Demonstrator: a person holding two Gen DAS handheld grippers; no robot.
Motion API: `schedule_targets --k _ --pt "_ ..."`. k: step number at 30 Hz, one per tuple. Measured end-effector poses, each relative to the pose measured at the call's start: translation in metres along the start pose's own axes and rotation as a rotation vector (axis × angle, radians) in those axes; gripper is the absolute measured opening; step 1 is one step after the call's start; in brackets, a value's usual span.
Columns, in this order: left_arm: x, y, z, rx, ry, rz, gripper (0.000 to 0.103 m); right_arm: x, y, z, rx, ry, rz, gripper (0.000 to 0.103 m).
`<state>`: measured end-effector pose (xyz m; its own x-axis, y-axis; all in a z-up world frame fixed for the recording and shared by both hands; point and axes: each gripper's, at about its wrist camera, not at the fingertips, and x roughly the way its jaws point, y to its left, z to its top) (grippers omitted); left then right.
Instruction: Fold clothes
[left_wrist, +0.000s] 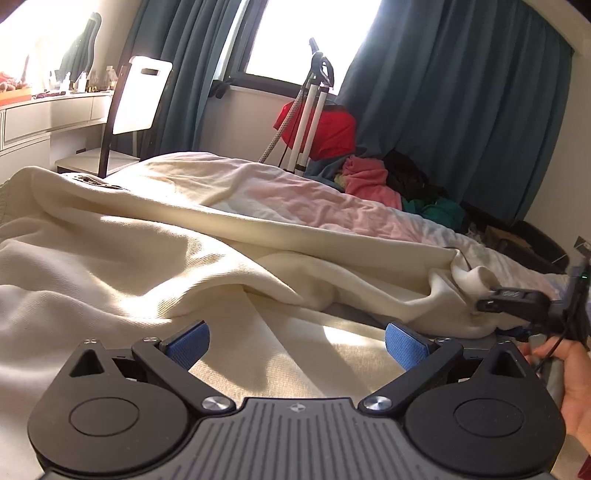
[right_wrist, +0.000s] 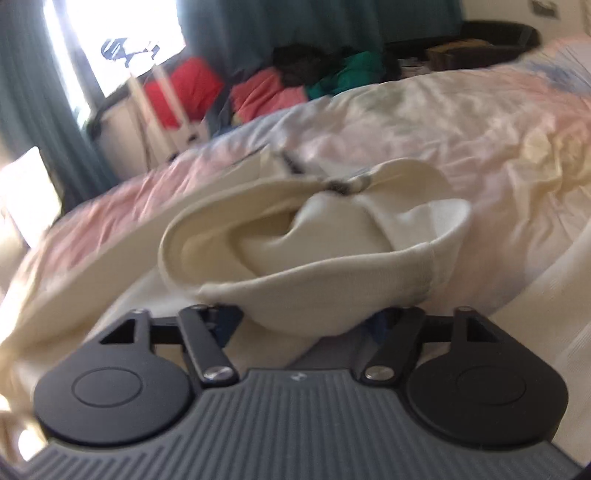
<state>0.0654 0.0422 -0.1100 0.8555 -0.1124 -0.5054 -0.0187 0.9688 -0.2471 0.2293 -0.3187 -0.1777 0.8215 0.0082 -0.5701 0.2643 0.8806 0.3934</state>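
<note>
Blue pads (left_wrist: 188, 345) of the left gripper (left_wrist: 297, 343) stand spread wide over a cream garment (left_wrist: 110, 266) on the bed (left_wrist: 369, 218), gripping nothing.

From the left wrist view, the right gripper (left_wrist: 491, 301) shows at the far right edge, its black fingers at a rolled cream hem beside a hand (left_wrist: 576, 391). The right wrist view, blurred, shows that gripper (right_wrist: 306, 325) with the garment's ribbed hem (right_wrist: 314, 295) lying between its fingers; whether the pads press on it cannot be told. Only the left view takes in the white chair (left_wrist: 142, 98), dresser (left_wrist: 48, 118) and teal curtains (left_wrist: 461, 110). Both show the clothes pile (left_wrist: 369, 177) beyond the bed, with a white stand (left_wrist: 310, 110) in front of it.
</note>
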Motion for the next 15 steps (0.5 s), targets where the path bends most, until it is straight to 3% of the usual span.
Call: schedule_targets --k 2,5,10,15 --pt "0.003 0.002 0.000 -0.013 0.001 -0.007 0.102 -0.003 -0.031 0.015 0.166 -0.033 0.025 0.031" --pt "0.004 0.003 0.000 -0.024 -0.002 -0.013 0.102 -0.012 -0.081 0.030 0.392 -0.092 0.009 0.017" --pt "0.002 0.001 0.000 -0.019 -0.004 -0.007 0.102 -0.030 -0.150 0.028 0.678 -0.136 -0.018 0.013" --pt "-0.002 -0.003 -0.001 -0.016 -0.008 -0.005 0.102 -0.046 -0.172 0.024 0.734 -0.194 -0.033 0.013"
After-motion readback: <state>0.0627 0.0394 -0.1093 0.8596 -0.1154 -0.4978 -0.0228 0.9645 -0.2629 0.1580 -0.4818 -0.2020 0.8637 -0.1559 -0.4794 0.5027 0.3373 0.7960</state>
